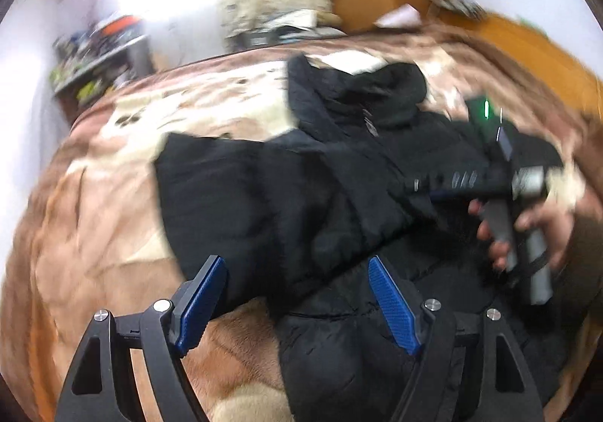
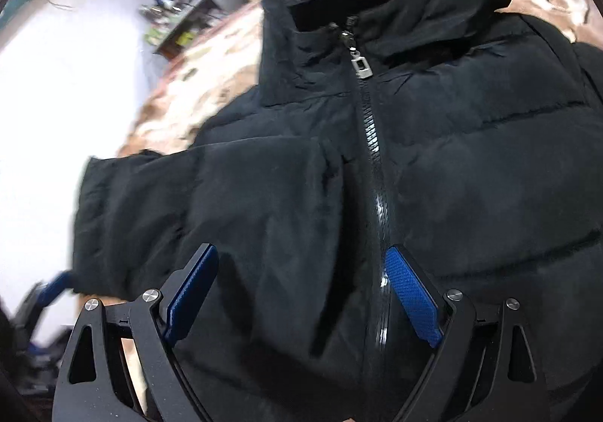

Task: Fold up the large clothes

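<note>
Jacket (image 2: 339, 177) beneath both open tongs (image 2: 301, 293)

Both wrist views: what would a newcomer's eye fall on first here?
First the black puffer jacket, lying front up across a brown and cream patterned blanket, with its silver zipper pull near the collar. One sleeve is laid across the body in the left wrist view. Next come the blue pads of the right claw, open just above the chest.
</note>
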Available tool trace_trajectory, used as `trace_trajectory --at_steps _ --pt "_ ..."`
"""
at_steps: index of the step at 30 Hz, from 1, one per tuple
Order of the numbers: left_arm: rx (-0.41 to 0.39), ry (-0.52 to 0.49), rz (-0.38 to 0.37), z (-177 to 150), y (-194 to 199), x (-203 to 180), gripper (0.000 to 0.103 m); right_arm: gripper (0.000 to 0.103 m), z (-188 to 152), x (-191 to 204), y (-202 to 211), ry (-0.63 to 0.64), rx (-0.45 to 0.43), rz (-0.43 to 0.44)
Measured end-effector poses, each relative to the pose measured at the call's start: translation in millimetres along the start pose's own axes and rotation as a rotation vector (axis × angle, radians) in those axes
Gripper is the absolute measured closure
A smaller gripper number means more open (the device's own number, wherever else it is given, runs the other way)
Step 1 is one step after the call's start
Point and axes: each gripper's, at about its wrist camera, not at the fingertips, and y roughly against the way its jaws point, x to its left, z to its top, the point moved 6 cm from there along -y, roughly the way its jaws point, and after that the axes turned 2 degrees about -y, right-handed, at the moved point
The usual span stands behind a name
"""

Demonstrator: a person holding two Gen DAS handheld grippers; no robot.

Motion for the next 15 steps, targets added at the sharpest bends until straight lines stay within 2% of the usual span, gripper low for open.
trace_trajectory --at_steps 2,5,8,10,12,15 --pt "-0.002 0.077 0.027 9 6 23 0.025 0.015 6 3 -6 -0.004 -0.003 -0.022" --pt "0.013 0.134 0.086 15 3 49 0.024 0.056 9 10 -2 0.003 0.005 0.051" --pt "0.014 0.166 0.113 20 -9 57 0.024 0.083 13 10 10 0.026 -0.031 0.039" --pt "0.015 0.192 0.095 22 -15 57 0.024 0.089 18 6 23 0.012 -0.059 0.062" --pt "0.023 0.197 0.104 24 -21 55 0.024 0.093 24 0 43 0.026 -0.104 0.041" --pt "0.025 0.196 0.076 29 -28 47 0.024 0.095 35 -16 79 0.054 -0.176 -0.013"
